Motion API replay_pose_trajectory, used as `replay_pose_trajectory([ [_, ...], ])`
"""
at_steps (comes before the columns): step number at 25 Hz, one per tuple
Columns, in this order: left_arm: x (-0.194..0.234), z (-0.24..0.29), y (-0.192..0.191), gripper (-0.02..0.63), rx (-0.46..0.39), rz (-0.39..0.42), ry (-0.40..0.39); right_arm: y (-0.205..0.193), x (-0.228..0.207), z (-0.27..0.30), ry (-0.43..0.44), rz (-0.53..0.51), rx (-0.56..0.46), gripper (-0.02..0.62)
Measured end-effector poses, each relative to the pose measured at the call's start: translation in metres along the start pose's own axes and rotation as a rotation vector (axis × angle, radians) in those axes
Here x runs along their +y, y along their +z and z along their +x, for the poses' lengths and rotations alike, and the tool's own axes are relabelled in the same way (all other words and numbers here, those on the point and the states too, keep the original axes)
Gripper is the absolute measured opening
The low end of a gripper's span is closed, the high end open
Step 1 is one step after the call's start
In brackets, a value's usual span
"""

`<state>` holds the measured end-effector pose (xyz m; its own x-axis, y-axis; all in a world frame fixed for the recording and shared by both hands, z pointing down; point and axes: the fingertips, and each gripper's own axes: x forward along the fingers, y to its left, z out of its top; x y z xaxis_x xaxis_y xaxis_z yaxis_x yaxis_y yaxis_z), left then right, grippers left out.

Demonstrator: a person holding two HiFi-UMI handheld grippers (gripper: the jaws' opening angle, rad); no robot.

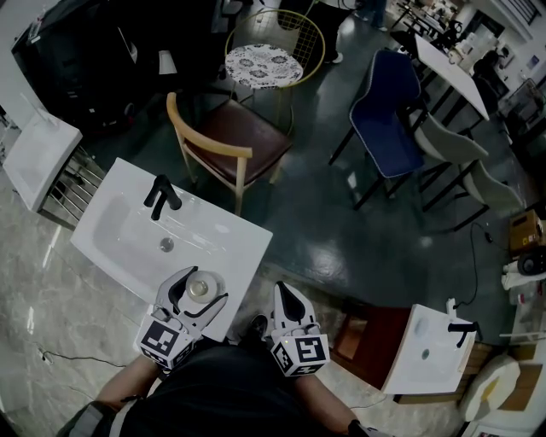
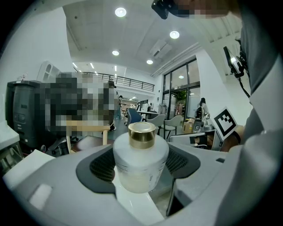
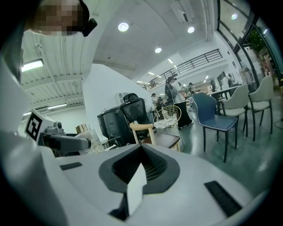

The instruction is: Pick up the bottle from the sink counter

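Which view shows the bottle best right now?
Left gripper view: the bottle fills the centre between the jaws, gold cap and white body clear. Head view shows only its top, from above; right gripper view, a sliver at left.

**Setting: a large open-plan hall laid out as a display or test space.**

- **Head view, sinks:** a free-standing white sink counter (image 1: pixel 115 235) with a black tap (image 1: pixel 160 195) stands at lower left. A second basin unit (image 1: pixel 424 354) is at lower right and a third basin (image 1: pixel 38 158) at the left edge, all in one room.
- **Head view, seating:** mismatched seats stand on the dark glossy floor (image 1: pixel 324 230). They are a wooden chair (image 1: pixel 230 141), a gold wire chair (image 1: pixel 269 60) and a blue chair (image 1: pixel 388 115). A long white table (image 1: pixel 452 68) is at upper right.
- **Left gripper view:** recessed ceiling lights (image 2: pixel 120 12) are at the top, a mezzanine railing (image 2: pixel 128 81) at centre and full-height glazing (image 2: pixel 179 95) at right.
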<state>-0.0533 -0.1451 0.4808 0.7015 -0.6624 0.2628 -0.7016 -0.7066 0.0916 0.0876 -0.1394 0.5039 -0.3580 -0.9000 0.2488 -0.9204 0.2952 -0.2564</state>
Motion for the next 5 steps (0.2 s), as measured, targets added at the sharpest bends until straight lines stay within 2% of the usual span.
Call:
replay_pose_trajectory([
  [5, 0.001, 0.0008, -0.0031, 0.337, 0.007, -0.006, -0.002, -0.0018, 0.0004, -0.0004, -0.002, 0.001, 0.0, 0.006],
])
